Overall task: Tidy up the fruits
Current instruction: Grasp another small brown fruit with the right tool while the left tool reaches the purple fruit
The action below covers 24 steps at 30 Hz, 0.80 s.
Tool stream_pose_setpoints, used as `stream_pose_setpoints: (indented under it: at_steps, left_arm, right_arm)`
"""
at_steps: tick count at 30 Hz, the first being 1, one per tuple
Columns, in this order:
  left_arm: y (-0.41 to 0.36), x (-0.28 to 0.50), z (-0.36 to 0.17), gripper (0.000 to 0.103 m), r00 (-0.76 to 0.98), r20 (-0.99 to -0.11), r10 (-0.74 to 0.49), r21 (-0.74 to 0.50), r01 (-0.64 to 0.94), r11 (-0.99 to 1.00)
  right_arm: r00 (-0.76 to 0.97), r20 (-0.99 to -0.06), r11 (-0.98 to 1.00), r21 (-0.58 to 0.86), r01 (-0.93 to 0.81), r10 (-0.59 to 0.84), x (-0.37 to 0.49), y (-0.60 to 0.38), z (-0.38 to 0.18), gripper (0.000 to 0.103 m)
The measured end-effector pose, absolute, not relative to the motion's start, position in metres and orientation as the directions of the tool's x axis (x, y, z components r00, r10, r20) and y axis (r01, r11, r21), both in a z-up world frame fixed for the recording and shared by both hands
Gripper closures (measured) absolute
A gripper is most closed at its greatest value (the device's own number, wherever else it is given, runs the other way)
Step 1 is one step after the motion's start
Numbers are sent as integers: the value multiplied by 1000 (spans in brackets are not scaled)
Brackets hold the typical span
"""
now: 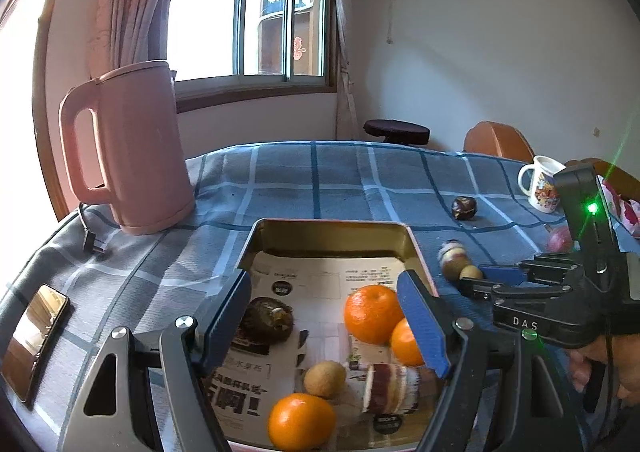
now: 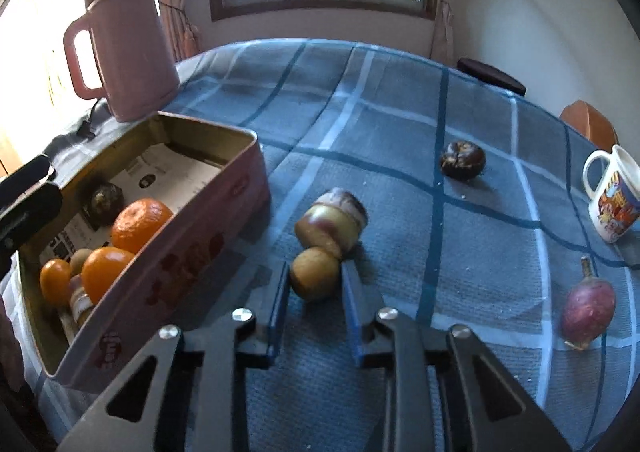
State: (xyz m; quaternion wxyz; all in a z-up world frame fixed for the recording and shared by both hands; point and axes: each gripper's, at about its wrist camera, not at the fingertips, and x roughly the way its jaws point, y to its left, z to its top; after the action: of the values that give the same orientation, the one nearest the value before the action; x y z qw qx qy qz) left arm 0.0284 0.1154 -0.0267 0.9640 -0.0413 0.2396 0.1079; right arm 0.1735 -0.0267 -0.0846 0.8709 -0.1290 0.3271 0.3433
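A pink tin box (image 1: 336,230) (image 2: 168,264) lined with printed paper holds three oranges (image 1: 370,312), a small tan fruit (image 1: 325,378), a dark fruit (image 1: 266,318) and a purple-and-white cut piece (image 1: 394,388). My left gripper (image 1: 324,316) is open and empty above the box. My right gripper (image 2: 316,292) (image 1: 478,276) is closed around a small tan round fruit (image 2: 314,278) on the tablecloth, right of the box. A cut purple-and-tan piece (image 2: 332,221) lies just beyond it. A dark round fruit (image 2: 462,160) and a reddish fruit (image 2: 588,310) lie farther right.
A pink kettle (image 1: 132,147) stands at the back left with its plug (image 1: 94,246) on the cloth. A phone (image 1: 34,340) lies at the left edge. A printed white mug (image 2: 612,197) stands at the right. Chairs and a stool stand beyond the table.
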Motion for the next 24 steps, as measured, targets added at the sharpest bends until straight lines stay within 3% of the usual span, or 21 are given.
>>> stream_pose_setpoints:
  at_steps: [15,24]
  left_arm:
    - [30,53,-15,26,884,-466,48,22,-43,999]
    - [-43,110,-16,26,836,-540,-97,-32,95,995]
  right_arm:
    - [767,-509,885,-24,-466,390,176,-151,-63,74]
    - [819,-497,944,3,-329,287,192,-217,-63,74]
